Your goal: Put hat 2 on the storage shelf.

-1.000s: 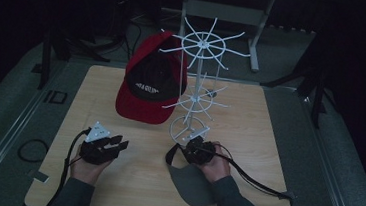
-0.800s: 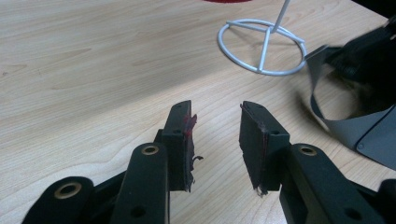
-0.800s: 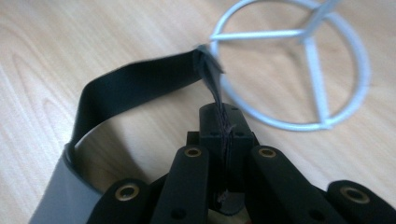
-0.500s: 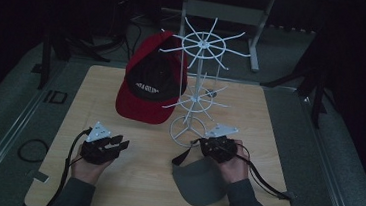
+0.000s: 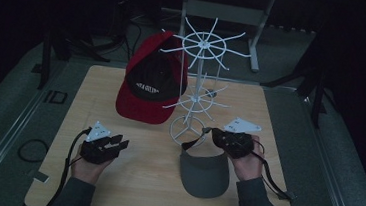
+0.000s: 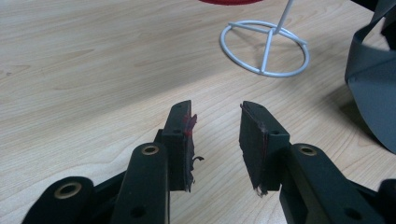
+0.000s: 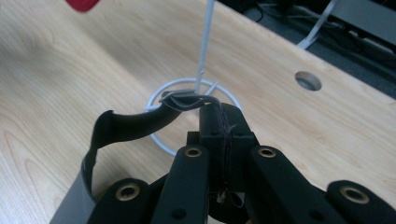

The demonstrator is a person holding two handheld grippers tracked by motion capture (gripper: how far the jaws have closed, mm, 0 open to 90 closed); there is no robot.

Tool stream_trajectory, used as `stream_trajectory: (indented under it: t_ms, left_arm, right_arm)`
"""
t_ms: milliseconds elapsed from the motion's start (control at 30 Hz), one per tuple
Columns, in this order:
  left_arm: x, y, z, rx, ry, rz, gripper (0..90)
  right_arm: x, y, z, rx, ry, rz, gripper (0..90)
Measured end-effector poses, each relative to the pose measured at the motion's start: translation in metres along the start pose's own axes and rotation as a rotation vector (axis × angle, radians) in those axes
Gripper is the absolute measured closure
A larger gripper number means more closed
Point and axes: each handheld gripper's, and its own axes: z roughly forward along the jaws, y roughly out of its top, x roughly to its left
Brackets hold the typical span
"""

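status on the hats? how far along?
Done: red cap hangs on the rack. In hand: right claw is shut on the grey visor's strap, lifting it beside the rack base. Left: hang the visor on a free arm. Left claw is open, idle.

Dim lab or studio: wooden table, metal stands, floor cables.

high view: dim, dark surround | gripper views: bright, sharp, soft shadows | near tongs slightly blurred
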Motion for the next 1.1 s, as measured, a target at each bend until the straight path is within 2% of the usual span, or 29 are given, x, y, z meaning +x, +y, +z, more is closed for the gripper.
stream_trajectory:
  t_ms: [267,467,867,1100]
  left_arm:
    - [0.001,0.001,-0.001,-0.002,0.005,-0.003,64.9]
    - [0.002,0.001,0.0,-0.005,0.005,-0.005,64.6]
    - [0.004,0.002,-0.001,-0.011,0.01,-0.01,64.2]
    - [0.004,0.002,0.0,-0.011,0.008,-0.012,64.2]
  right_arm:
    - [-0.011,0.004,-0.024,-0.07,0.003,0.023,89.1]
    - [-0.017,0.009,-0.038,-0.116,-0.006,0.02,89.1]
    - [-0.034,0.017,-0.058,-0.167,0.022,0.032,89.1]
    - [-0.039,0.019,-0.066,-0.191,0.018,0.04,89.1]
